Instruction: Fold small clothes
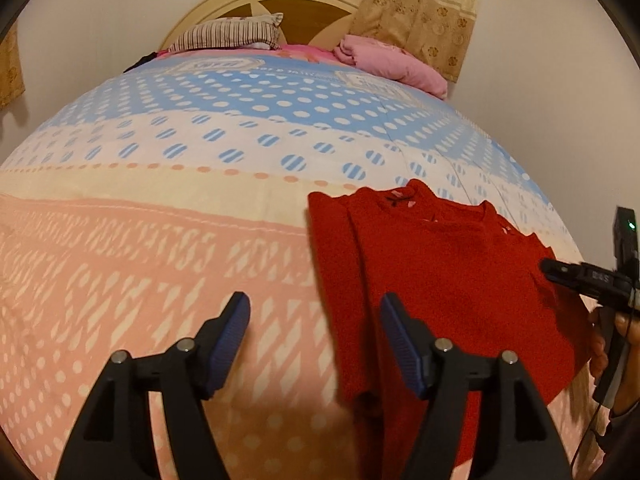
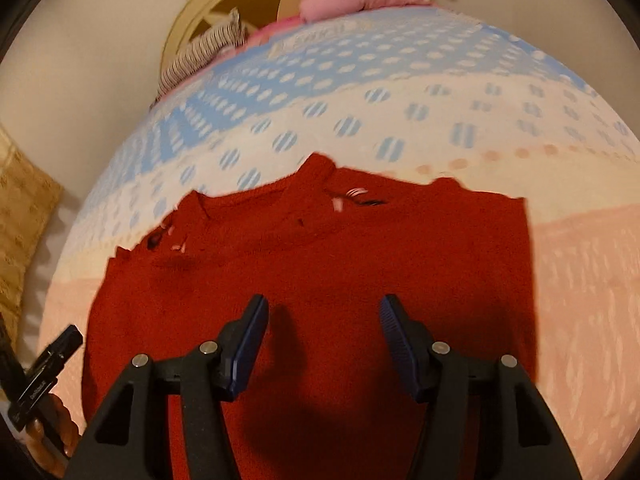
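Red knit sweater (image 1: 448,280) lies flat on the bed (image 1: 160,240), over the boundary where the cream band of the patterned sheet meets the pink band; neckline points toward the headboard (image 1: 264,4). Garment appears partly folded: the left-wrist view shows a long straight edge running down its left side with a layer lying over the body, though the exact fold is hard to read. Small pale marks and a dark spot near the collar in the right-wrist view, blurred. Left gripper (image 1: 316,308): jaws spread wide, holding nothing. Its left blue pad sits over bare pink sheet, its right pad over the left margin of the sweater; contact with the fabric cannot be told from this angle. Right gripper (image 2: 324,312): jaws likewise spread wide, empty, positioned above the middle of the sweater's body, casting dark shadows onto the knit below; no cloth between the pads. The right gripper also shows at the right edge of the left-wrist view, by the sweater's right side, with the hand (image 1: 612,344) gripping its handle. Far end of bed: striped pillow (image 1: 228,34), folded pink blanket (image 1: 392,62). Gold patterned curtain (image 1: 420,4) hangs beside the headboard.
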A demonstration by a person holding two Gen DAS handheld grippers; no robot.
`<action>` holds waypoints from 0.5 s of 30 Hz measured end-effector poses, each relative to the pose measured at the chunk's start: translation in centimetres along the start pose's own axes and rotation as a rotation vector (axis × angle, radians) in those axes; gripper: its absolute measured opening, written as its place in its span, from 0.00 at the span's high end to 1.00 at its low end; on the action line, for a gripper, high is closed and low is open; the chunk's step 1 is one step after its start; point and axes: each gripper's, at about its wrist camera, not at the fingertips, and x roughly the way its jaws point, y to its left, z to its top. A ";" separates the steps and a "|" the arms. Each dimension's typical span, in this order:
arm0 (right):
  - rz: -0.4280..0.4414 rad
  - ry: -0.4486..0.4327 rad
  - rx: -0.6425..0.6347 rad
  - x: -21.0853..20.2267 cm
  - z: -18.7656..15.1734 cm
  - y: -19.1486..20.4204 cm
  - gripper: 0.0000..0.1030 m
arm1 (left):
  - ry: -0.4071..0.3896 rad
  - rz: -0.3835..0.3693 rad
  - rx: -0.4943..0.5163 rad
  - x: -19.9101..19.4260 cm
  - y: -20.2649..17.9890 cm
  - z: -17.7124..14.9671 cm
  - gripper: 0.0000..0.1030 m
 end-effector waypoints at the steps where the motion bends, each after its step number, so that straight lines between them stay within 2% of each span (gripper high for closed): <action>1: 0.005 -0.017 -0.012 -1.0 -0.4 -0.1 0.43 | -0.006 0.004 0.006 -0.2 -0.1 -0.2 0.32; 5: -0.018 -0.096 -0.056 -4.9 -2.2 -1.1 0.43 | -0.041 0.008 0.048 -0.3 -1.5 -0.7 0.30; 8: -0.054 -0.159 -0.047 -6.9 -3.5 -2.8 0.43 | -0.101 0.053 0.106 -0.4 -2.8 -1.0 0.29; 11: -0.075 -0.152 -0.021 -6.6 -3.6 -5.0 0.43 | -0.102 0.045 0.123 0.4 -3.0 -0.5 0.29; 13: -0.096 -0.132 -0.032 -5.9 -3.2 -5.6 0.51 | -0.086 0.030 0.130 1.1 -3.0 0.1 0.29; 15: -0.096 -0.126 -0.041 -5.3 -2.4 -5.8 0.53 | -0.069 0.029 0.135 2.1 -3.2 0.7 0.46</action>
